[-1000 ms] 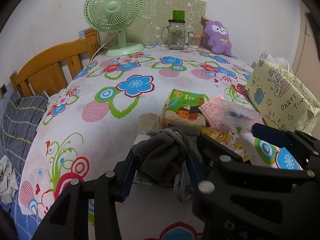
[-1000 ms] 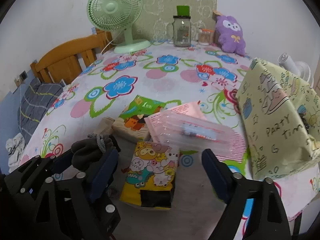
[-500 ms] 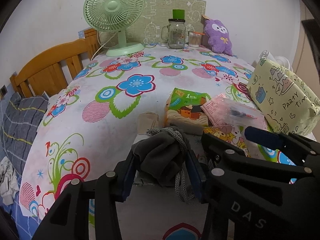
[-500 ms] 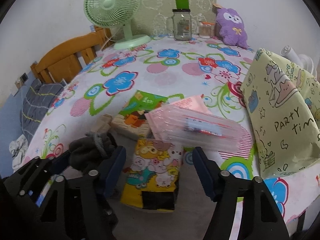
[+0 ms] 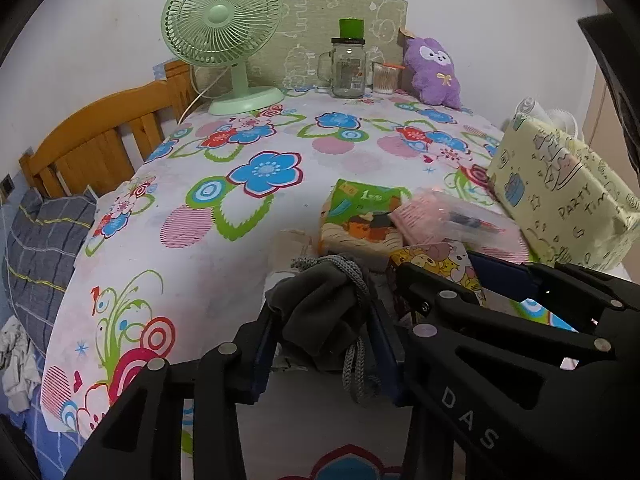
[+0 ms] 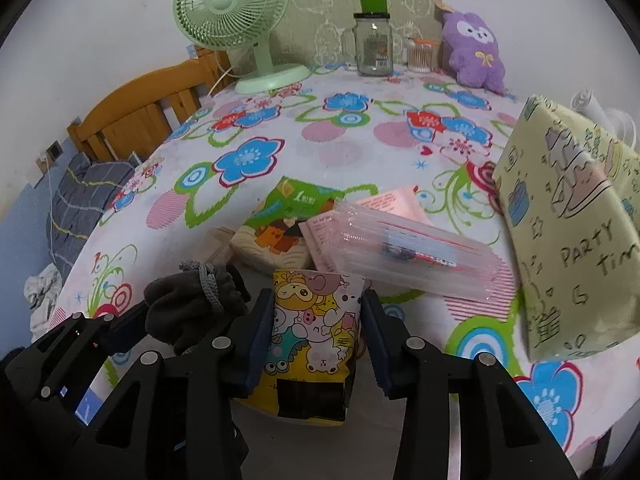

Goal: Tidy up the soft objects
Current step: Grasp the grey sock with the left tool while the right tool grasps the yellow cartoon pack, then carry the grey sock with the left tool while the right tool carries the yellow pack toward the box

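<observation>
My left gripper (image 5: 326,350) is shut on a dark grey drawstring pouch (image 5: 320,312), held just above the near table edge; the pouch also shows in the right wrist view (image 6: 188,304). My right gripper (image 6: 318,336) has its jaws around a yellow cartoon tissue pack (image 6: 312,340), both pads against its sides. Behind it lie a green tissue pack (image 6: 288,220) and a pink plastic packet (image 6: 400,248). A purple plush toy (image 6: 474,52) sits at the far edge.
A yellow "Party Time" wrapped box (image 6: 568,232) stands at the right. A green desk fan (image 6: 236,20), a glass jar (image 6: 374,46) and a cotton-swab cup (image 6: 420,56) stand at the back. A wooden headboard (image 5: 100,140) is at the left.
My right gripper moved forward and left over the yellow cartoon pack and narrowed its jaws onto it. The left gripper kept hold of the grey pouch, hardly moving.
</observation>
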{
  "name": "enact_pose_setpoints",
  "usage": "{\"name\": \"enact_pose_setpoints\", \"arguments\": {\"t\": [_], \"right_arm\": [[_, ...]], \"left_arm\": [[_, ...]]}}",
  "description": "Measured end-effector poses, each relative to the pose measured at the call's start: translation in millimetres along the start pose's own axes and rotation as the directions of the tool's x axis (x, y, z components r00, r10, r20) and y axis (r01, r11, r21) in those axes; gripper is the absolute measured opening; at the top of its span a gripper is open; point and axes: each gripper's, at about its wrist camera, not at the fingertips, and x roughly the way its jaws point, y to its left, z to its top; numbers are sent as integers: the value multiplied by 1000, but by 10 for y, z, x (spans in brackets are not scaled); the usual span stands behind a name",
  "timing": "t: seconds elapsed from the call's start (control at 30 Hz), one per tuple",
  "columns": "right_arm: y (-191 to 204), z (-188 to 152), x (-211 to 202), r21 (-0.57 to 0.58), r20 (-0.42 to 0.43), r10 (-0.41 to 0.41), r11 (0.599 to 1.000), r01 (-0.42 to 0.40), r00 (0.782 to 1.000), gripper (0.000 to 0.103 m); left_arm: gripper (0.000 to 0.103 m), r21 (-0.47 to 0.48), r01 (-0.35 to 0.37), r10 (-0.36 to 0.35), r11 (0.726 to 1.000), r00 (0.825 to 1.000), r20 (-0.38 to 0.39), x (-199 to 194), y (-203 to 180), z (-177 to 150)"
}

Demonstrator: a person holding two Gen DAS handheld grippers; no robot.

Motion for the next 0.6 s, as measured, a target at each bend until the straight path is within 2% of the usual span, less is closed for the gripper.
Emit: {"name": "enact_pose_setpoints", "arguments": {"t": [0.6], "right_arm": [[-188, 199, -494, 16, 103, -21, 1000, 19, 995, 46]], "left_arm": [[42, -10, 29, -28, 1000, 996, 79, -347, -231, 276]]}}
